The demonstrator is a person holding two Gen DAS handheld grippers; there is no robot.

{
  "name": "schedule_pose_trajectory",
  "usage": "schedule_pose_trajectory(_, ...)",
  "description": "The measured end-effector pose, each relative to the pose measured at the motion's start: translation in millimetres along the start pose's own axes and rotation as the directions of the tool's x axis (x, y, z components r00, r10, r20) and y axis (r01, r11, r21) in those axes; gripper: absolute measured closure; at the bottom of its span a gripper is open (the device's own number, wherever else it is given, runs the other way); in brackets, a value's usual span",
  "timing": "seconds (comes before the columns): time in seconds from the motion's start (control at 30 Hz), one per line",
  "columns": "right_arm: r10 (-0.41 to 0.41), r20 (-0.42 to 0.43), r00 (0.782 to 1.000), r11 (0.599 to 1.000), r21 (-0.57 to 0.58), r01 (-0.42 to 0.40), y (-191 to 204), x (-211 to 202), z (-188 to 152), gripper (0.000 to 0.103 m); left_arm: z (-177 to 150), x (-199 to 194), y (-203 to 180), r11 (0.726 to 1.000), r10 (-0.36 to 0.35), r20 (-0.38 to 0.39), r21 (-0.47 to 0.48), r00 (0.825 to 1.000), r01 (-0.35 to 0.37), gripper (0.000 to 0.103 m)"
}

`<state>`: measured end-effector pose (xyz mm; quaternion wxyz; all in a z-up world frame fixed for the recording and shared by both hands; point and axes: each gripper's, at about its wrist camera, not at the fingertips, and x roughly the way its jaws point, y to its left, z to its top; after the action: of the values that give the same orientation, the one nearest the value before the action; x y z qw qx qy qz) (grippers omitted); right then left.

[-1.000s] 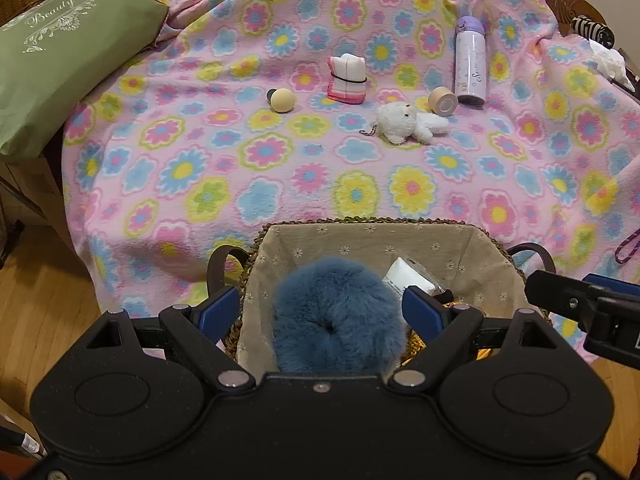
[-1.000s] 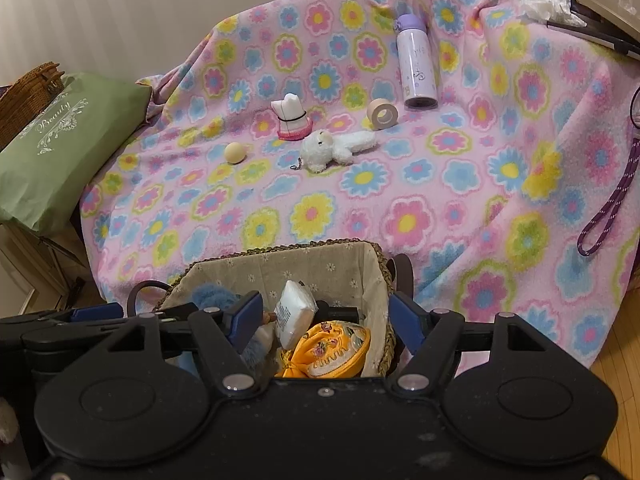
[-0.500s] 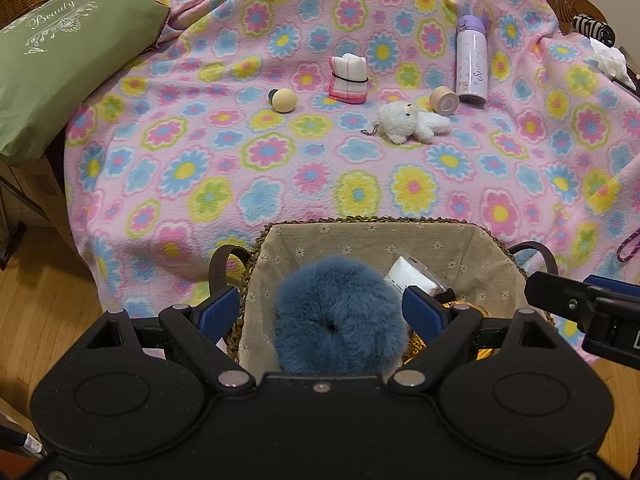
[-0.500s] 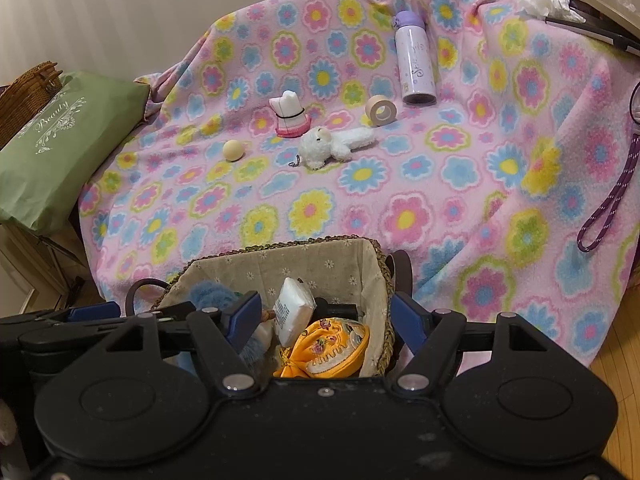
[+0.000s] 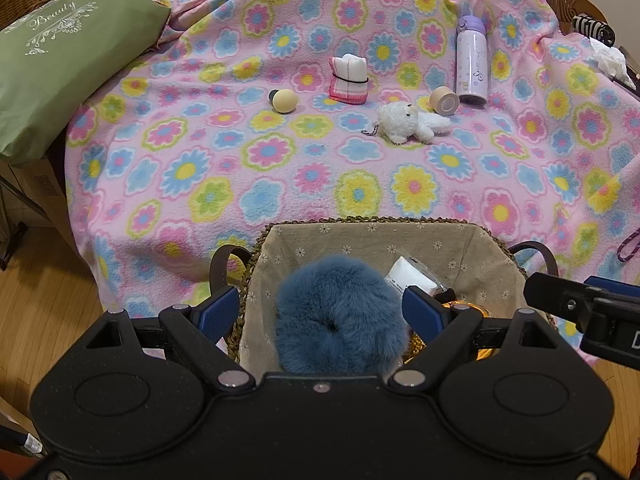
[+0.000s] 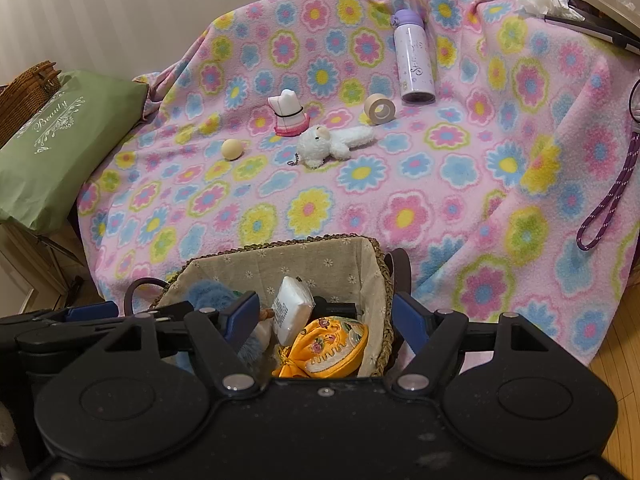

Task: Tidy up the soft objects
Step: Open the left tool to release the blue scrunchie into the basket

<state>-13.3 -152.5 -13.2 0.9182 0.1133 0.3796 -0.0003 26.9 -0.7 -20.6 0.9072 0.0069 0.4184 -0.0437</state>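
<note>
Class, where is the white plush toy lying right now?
The white plush toy lies on the floral blanket, between the tape roll and banded cloth bundle.

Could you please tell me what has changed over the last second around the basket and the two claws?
The right claw is opening above the yellow pouch in the basket, with nothing gripped. The left claw stays open around the blue furry scrunchie, and the items on the blanket are unmoved.
</note>
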Motion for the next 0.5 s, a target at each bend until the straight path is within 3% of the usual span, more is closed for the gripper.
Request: schedule_pose_trajectory(0.5,-0.018,0.024,1.0,1.0,-0.02,0.019,-3.5,2.5,0.9,0.027,7.1,-1.9,6.2,1.0,0.015,0.026,-0.002,1.0,-0.015,0.018)
